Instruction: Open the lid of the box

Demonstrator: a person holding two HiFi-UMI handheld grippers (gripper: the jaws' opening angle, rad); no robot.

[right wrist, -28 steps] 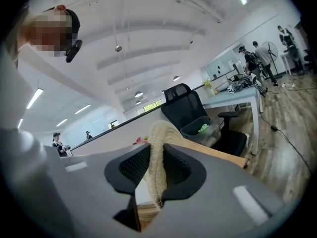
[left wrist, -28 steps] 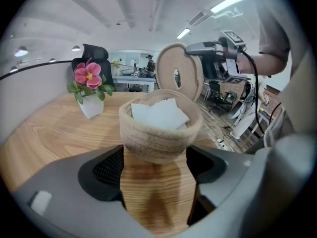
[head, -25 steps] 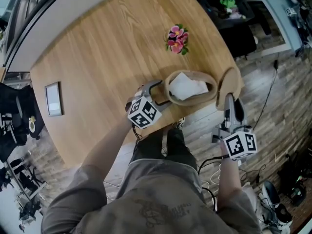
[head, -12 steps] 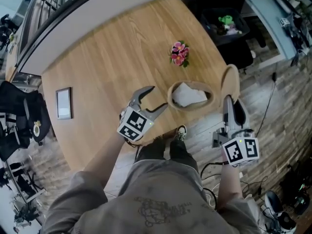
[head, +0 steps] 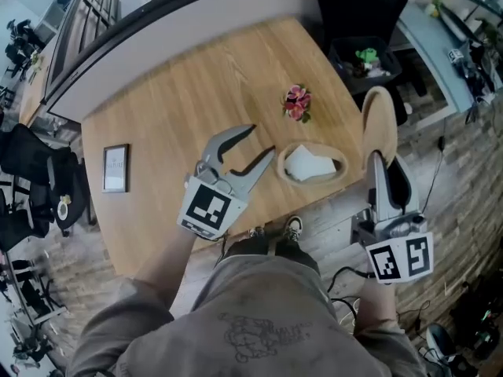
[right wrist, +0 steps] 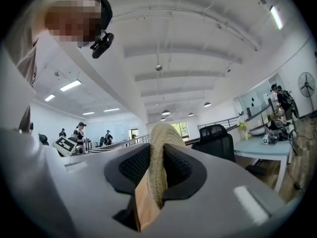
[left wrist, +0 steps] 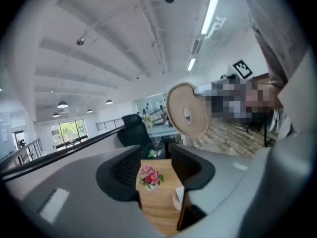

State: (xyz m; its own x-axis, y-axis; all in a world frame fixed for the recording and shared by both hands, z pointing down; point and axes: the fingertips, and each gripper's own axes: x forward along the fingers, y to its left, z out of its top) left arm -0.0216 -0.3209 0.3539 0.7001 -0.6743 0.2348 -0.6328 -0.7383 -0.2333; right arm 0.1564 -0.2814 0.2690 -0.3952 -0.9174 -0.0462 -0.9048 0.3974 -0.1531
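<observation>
The right gripper (head: 379, 163) is clenched on the rim of the round woven lid (head: 379, 120), held on edge beyond the table (head: 157, 108) at the one o'clock of the open box (head: 284, 171). The box sits near the table's edge with a crumpled white sheet (head: 308, 163) inside and pink flowers (head: 297, 103) at its twelve o'clock. The left gripper (head: 263, 140) hangs at the box's nine o'clock, its jaws parted with nothing between them, having just been closing.

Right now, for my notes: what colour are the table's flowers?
Pink and red; the flowers show best in the left gripper view.
</observation>
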